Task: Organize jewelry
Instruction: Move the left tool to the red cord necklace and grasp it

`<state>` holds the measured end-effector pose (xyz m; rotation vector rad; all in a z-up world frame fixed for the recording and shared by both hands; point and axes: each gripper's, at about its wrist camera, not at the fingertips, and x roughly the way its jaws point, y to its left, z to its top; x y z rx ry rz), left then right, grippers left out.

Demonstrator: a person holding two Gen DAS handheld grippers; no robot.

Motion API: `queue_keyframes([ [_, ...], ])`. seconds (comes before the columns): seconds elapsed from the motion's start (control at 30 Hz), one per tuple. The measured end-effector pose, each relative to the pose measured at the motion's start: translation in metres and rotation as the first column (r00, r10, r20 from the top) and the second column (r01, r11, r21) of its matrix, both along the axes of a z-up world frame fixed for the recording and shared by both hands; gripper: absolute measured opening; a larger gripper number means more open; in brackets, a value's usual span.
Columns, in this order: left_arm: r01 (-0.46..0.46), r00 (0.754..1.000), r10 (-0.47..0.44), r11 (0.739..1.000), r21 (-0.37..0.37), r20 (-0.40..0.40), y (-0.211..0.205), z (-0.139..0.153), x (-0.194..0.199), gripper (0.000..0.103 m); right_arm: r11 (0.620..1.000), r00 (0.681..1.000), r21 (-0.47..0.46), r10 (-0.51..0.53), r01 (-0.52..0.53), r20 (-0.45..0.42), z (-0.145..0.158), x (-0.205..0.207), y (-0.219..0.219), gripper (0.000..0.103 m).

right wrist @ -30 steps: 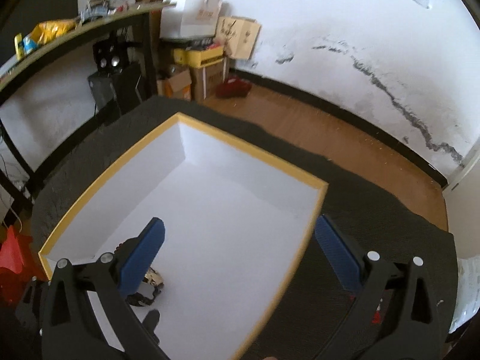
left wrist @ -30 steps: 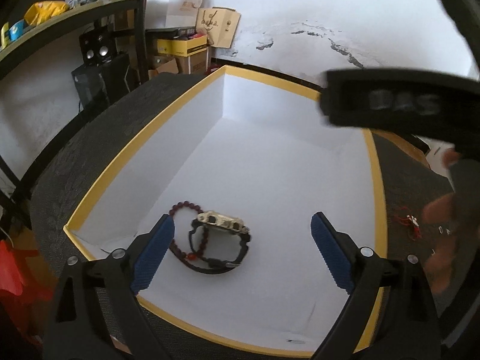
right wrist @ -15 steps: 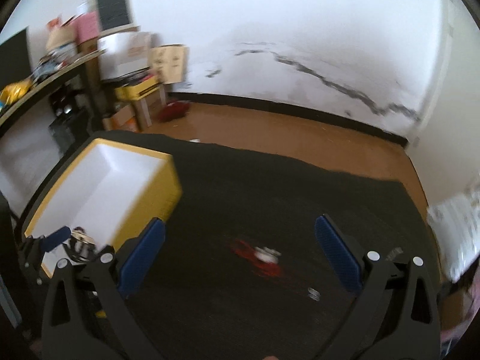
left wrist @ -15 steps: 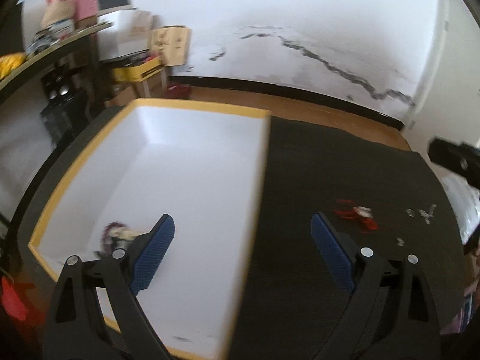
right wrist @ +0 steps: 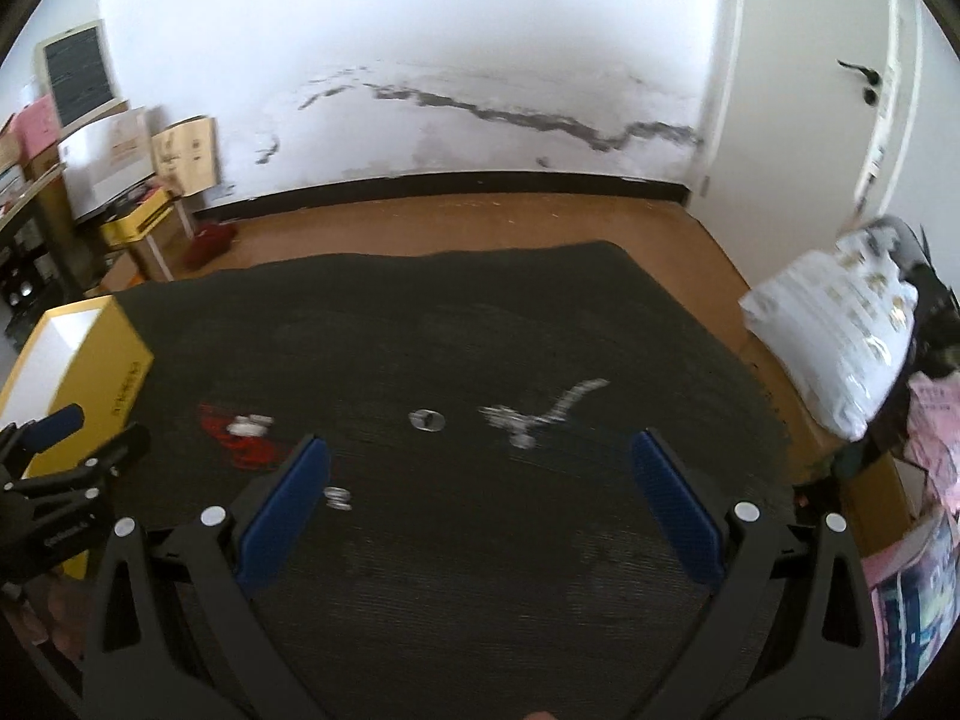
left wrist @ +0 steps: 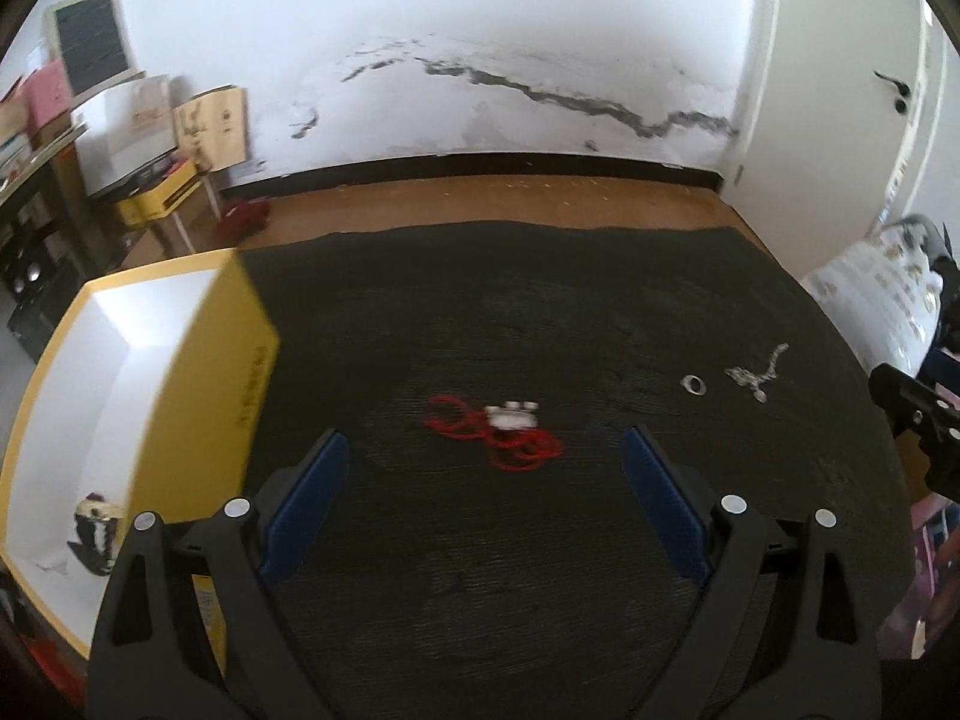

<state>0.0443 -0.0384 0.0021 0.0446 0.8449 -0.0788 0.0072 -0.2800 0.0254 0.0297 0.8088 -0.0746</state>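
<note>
Our left gripper (left wrist: 480,489) and right gripper (right wrist: 477,489) hang spread over the dark mat (left wrist: 570,312); a yellow box (left wrist: 198,372) sits left, a cracked white wall (left wrist: 480,90) far behind.

A lived-in room of a home, used partly for storage. A white plaster wall (left wrist: 480,48) with a dark jagged crack (left wrist: 570,99) meets a brown wooden floor (left wrist: 480,198) at twelve o'clock. At ten o'clock, cardboard boxes (left wrist: 210,126) and a cluttered dark shelf (left wrist: 36,192). At two o'clock, a white door with black handle (right wrist: 864,84); at three, a patterned white pillow (right wrist: 840,336).
</note>
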Motion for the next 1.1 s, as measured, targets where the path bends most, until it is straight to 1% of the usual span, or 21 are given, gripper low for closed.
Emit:
queue_keyframes([
  [0.07, 0.013, 1.000, -0.012, 1.000, 0.012, -0.007, -0.011, -0.005, 0.002, 0.090, 1.000, 1.000, 0.001, -0.018, 0.018, -0.006, -0.008, -0.001, -0.014, 0.097],
  [0.17, 0.017, 1.000, -0.017, 1.000, 0.024, -0.017, -0.017, -0.010, 0.005, 0.090, 1.000, 1.000, 0.014, -0.028, 0.028, -0.012, -0.013, 0.002, -0.023, 0.097],
  [0.33, 0.012, 1.000, -0.011, 0.999, 0.030, -0.020, -0.023, -0.013, 0.010, 0.090, 0.999, 1.000, 0.024, -0.022, 0.022, -0.011, -0.013, 0.007, -0.023, 0.097],
  [0.47, 0.007, 1.000, -0.006, 1.000, 0.029, -0.020, -0.022, -0.014, 0.013, 0.090, 1.000, 1.000, 0.021, -0.012, 0.012, -0.020, -0.019, 0.012, -0.024, 0.097],
  [0.6, 0.007, 1.000, -0.007, 1.000, 0.029, -0.029, -0.020, -0.022, 0.018, 0.090, 1.000, 1.000, 0.015, -0.003, 0.003, -0.024, -0.021, 0.014, -0.020, 0.097],
  [0.7, -0.011, 0.999, 0.012, 0.999, 0.031, -0.047, -0.014, -0.036, 0.027, 0.090, 1.000, 1.000, 0.015, 0.002, -0.002, -0.026, -0.025, 0.016, -0.019, 0.097],
  [0.77, -0.040, 0.998, 0.040, 0.999, 0.006, -0.053, -0.009, -0.052, 0.036, 0.090, 1.000, 0.999, 0.012, 0.004, -0.004, -0.037, -0.031, 0.018, -0.018, 0.097],
  [0.8, -0.059, 0.996, 0.059, 0.998, 0.008, -0.066, -0.006, -0.059, 0.039, 0.090, 1.000, 0.999, 0.012, 0.007, -0.006, -0.043, -0.034, 0.019, -0.019, 0.097],
  [0.87, -0.061, 0.993, 0.061, 0.998, -0.001, -0.101, -0.007, -0.074, 0.048, 0.090, 1.000, 0.999, 0.017, 0.011, -0.010, -0.053, -0.037, 0.022, -0.020, 0.097],
  [0.93, -0.066, 0.991, 0.069, 0.997, 0.033, -0.113, -0.010, -0.089, 0.054, 0.090, 1.000, 0.998, 0.019, 0.015, -0.014, -0.053, -0.038, 0.024, -0.020, 0.097],
  [1.03, -0.068, 0.986, 0.071, 0.997, 0.029, -0.154, -0.011, -0.108, 0.064, 0.090, 1.000, 0.998, 0.016, 0.025, -0.024, -0.049, -0.038, 0.028, -0.019, 0.097],
  [1.07, -0.075, 0.984, 0.080, 0.996, 0.042, -0.158, -0.011, -0.113, 0.066, 0.090, 1.000, 0.999, 0.012, 0.027, -0.027, -0.047, -0.038, 0.029, -0.018, 0.097],
  [1.1, -0.085, 0.986, 0.089, 0.996, 0.037, -0.138, -0.009, -0.114, 0.068, 0.092, 1.000, 0.998, 0.008, 0.030, -0.030, -0.047, -0.039, 0.030, -0.017, 0.097],
])
